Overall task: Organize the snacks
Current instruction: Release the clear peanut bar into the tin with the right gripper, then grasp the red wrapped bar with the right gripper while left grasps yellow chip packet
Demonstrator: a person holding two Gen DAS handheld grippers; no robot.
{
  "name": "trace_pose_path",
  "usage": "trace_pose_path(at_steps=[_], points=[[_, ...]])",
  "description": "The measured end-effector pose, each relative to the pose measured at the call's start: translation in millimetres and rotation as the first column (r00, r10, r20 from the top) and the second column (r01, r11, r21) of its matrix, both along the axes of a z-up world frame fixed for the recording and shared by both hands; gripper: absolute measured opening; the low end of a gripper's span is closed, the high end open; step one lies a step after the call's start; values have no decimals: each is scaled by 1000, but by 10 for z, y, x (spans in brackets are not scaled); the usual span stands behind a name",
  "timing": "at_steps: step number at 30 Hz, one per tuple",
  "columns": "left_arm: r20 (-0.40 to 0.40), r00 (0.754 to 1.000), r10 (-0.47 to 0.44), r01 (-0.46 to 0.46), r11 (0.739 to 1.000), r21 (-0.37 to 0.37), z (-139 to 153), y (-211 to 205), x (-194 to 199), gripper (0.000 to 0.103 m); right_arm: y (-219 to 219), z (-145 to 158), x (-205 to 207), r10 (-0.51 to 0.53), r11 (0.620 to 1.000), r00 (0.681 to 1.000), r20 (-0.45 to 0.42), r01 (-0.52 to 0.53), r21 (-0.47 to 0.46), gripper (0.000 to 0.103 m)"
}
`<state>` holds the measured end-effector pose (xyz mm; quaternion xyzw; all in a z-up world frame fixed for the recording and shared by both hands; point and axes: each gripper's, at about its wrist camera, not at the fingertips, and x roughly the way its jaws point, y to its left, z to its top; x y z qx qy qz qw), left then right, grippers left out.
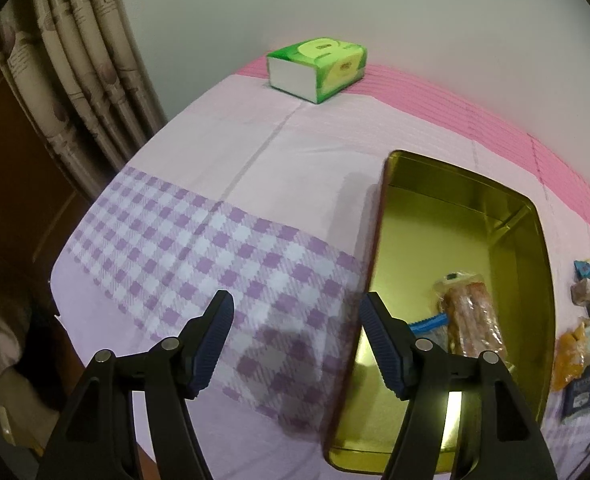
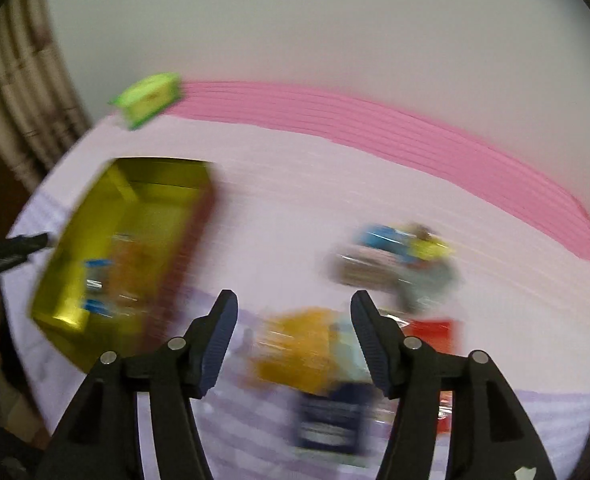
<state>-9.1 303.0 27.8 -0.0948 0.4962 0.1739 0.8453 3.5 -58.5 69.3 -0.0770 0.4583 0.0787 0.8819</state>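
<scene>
Right gripper (image 2: pixel 294 340), jaws apart and empty, above orange packet (image 2: pixel 299 350) lying right of the tin (image 2: pixel 75 240); left gripper (image 1: pixel 297 344) open, empty

A green rectangular tissue pack (image 1: pixel 317 69) is sitting at the far edge of a pink-and-lilac checked cloth (image 1: pixel 199 236) covering the surface; patterned beige curtains (image 1: pixel 75 92) are hanging at left.
</scene>
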Motion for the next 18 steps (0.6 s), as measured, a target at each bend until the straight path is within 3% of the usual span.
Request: trace_pose_path(at_steps=[6,10,18], points=[[10,998,-60,60,998,18,20,-204,33,67,-816,-262,-55,-139,987,989,-55,134,-88,58],[19,995,-93,93,996,17,27,-293,38,67,-992,-502,-103,-164,985,980,-109,157,-75,58],[37,987,-155,154,988,30,78,-492,30,67,-1078,-724,-48,-159,987,980,-123,154,-48,61]])
